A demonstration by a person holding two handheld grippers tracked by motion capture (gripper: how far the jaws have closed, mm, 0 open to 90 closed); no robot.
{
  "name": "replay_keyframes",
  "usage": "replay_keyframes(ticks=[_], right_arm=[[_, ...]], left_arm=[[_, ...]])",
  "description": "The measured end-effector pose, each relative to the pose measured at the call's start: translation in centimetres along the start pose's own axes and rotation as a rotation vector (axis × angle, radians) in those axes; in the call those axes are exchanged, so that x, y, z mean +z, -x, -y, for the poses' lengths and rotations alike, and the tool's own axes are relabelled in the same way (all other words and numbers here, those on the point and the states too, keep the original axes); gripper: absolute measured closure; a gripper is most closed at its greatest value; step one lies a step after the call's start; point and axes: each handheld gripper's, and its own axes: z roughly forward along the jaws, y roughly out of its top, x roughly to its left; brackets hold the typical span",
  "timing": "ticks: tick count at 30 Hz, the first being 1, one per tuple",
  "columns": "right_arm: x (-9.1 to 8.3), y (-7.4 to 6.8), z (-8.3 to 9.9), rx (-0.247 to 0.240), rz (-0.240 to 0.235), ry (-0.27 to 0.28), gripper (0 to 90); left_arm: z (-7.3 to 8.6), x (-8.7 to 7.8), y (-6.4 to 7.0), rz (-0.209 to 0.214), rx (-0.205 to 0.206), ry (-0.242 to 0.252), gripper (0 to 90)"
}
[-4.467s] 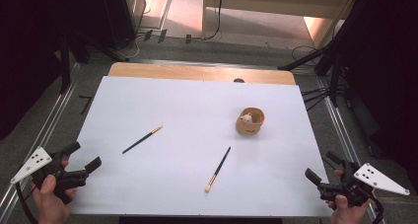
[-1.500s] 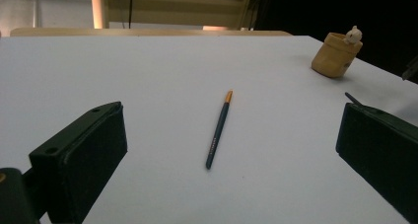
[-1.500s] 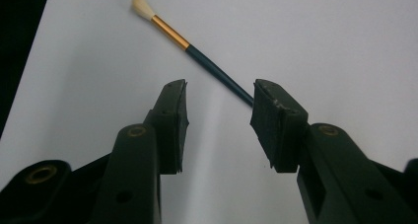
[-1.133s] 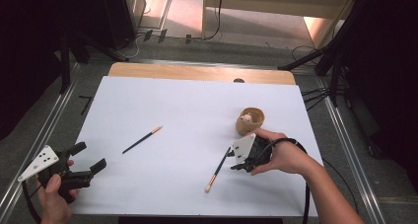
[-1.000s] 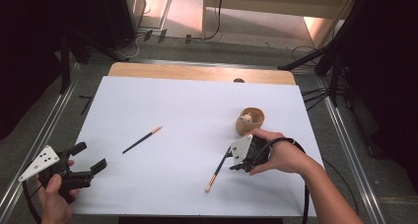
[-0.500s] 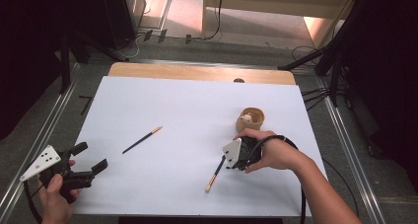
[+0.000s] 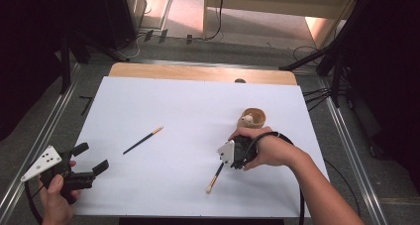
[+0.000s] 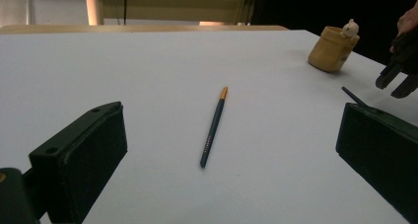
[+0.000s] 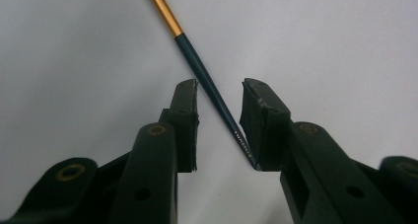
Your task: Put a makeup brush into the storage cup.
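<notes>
Two dark blue pencils with gold ends lie on the white table sheet [image 7: 163,195]. My right gripper [image 7: 222,164] [image 9: 219,93] is lowered over the nearer pencil [image 7: 214,179] [image 9: 199,73]. Its jaws stand open on either side of the dark shaft, whose tip lies close to the right-hand pad. My left gripper [image 7: 92,157] [image 8: 229,130] is held open at the table's front left corner and points at the other pencil [image 7: 142,140] [image 8: 212,128], well short of it. The right gripper [image 8: 397,81] also shows far off in the left gripper view.
A small wooden cup [image 7: 251,118] [image 8: 331,49] with a pale figure [image 8: 349,27] in it stands just behind the right hand. The table's wooden back edge [image 7: 198,72] is bare. Cables and dark stands line the floor around the table.
The right hand has come from the table's front right corner to the nearer pencil and in the last second slid slightly left over its dark end. The left gripper has barely moved.
</notes>
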Motion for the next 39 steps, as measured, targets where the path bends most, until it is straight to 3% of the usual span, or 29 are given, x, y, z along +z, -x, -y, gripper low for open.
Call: replay_keyframes(ticks=[8,18,21,27,28,36,39], right_arm=[[0.9,0.3,-0.6,-0.054,-0.024,-0.034,70.0],[1.4,0.4,-1.6,-0.062,-0.039,-0.089,71.8],[1.7,0.6,-1.8,-0.09,-0.046,-0.094,72.9],[2.2,0.7,-2.3,-0.125,-0.092,-0.11,75.7],[2.1,0.7,-2.3,-0.12,-0.074,-0.118,76.1],[2.5,0.8,-2.6,-0.184,-0.101,-0.14,77.3],[2.5,0.7,-2.7,-0.178,-0.103,-0.151,77.7]], left_arm=[[0.0,0.1,0.0,0.004,0.004,-0.005,0.0],[0.0,0.1,0.2,0.011,0.007,-0.005,0.0],[0.0,0.1,0.1,0.011,0.004,-0.004,0.0],[0.0,0.1,0.1,0.011,0.006,-0.008,0.0],[0.0,0.1,0.1,0.009,0.008,-0.012,0.0],[0.0,0.1,0.2,0.015,0.01,-0.01,0.0],[0.0,0.1,0.2,0.017,0.011,-0.011,0.0]])
